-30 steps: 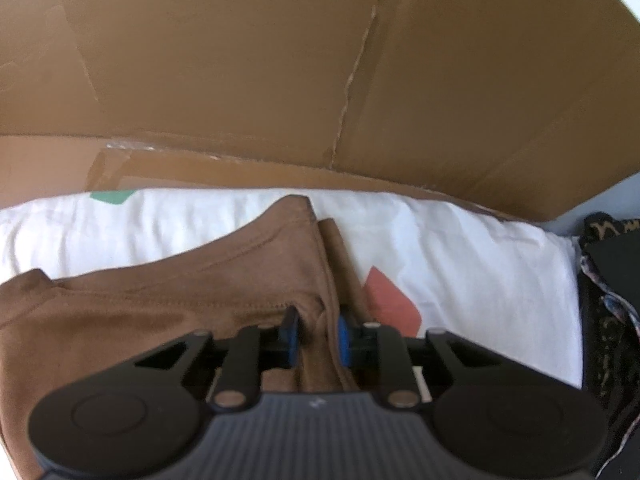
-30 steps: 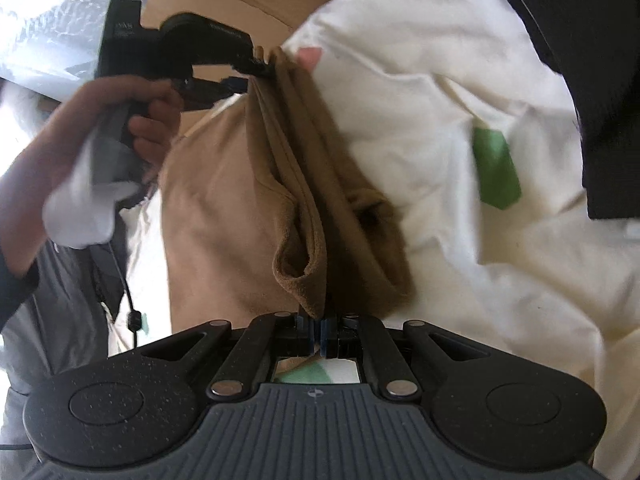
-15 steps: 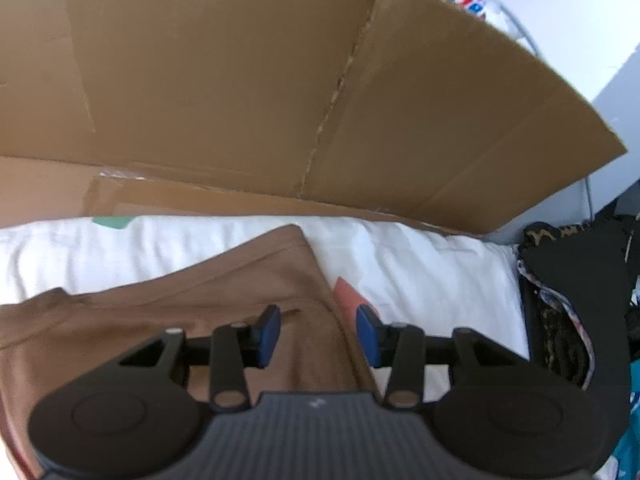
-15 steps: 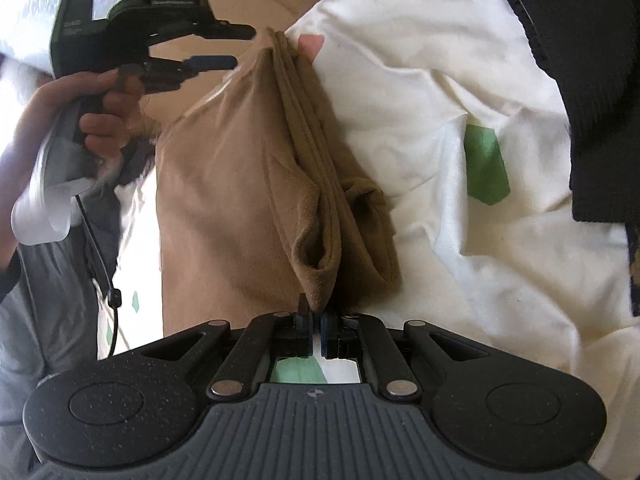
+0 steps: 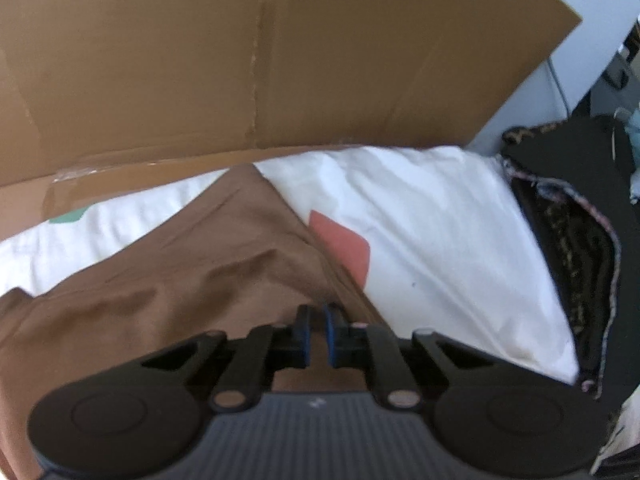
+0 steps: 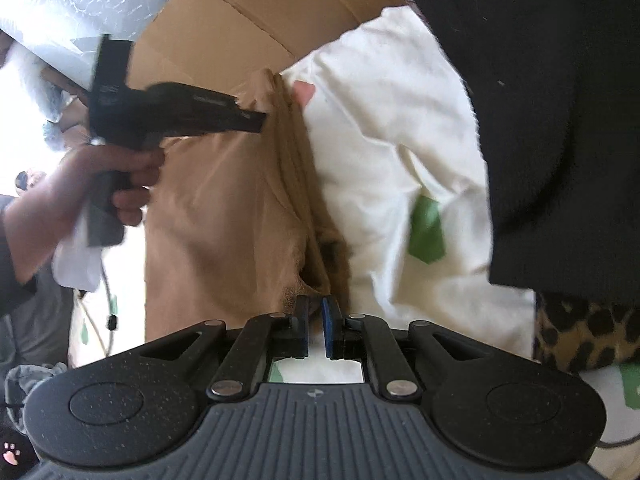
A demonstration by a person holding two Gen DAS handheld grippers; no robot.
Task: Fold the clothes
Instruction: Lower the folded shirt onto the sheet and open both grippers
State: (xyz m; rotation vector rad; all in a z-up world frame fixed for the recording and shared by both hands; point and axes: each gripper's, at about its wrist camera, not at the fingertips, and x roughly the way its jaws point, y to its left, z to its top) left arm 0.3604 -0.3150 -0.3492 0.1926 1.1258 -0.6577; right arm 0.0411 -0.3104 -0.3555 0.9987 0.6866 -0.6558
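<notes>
A brown garment (image 5: 220, 272) lies folded lengthwise on a white sheet (image 5: 440, 220). In the left wrist view my left gripper (image 5: 316, 320) is shut on its right-hand fold, with cloth pinched between the blue pads. The right wrist view shows the same garment (image 6: 224, 220) as a raised ridge. There the left gripper (image 6: 260, 120), held by a hand (image 6: 120, 172), bites the ridge's far end. My right gripper (image 6: 315, 308) holds the near end; its jaws are opening slightly, and cloth is still caught between the tips.
A cardboard wall (image 5: 280, 60) stands behind the sheet. A black garment (image 6: 560, 120) and a leopard-print cloth (image 6: 580, 336) lie along the sheet's right side. The sheet (image 6: 380, 120) carries green and red patches.
The left gripper let go of the fold, opened wide, then shut on it again. The right gripper rose with the garment's near end, and its pads now stand a little apart.
</notes>
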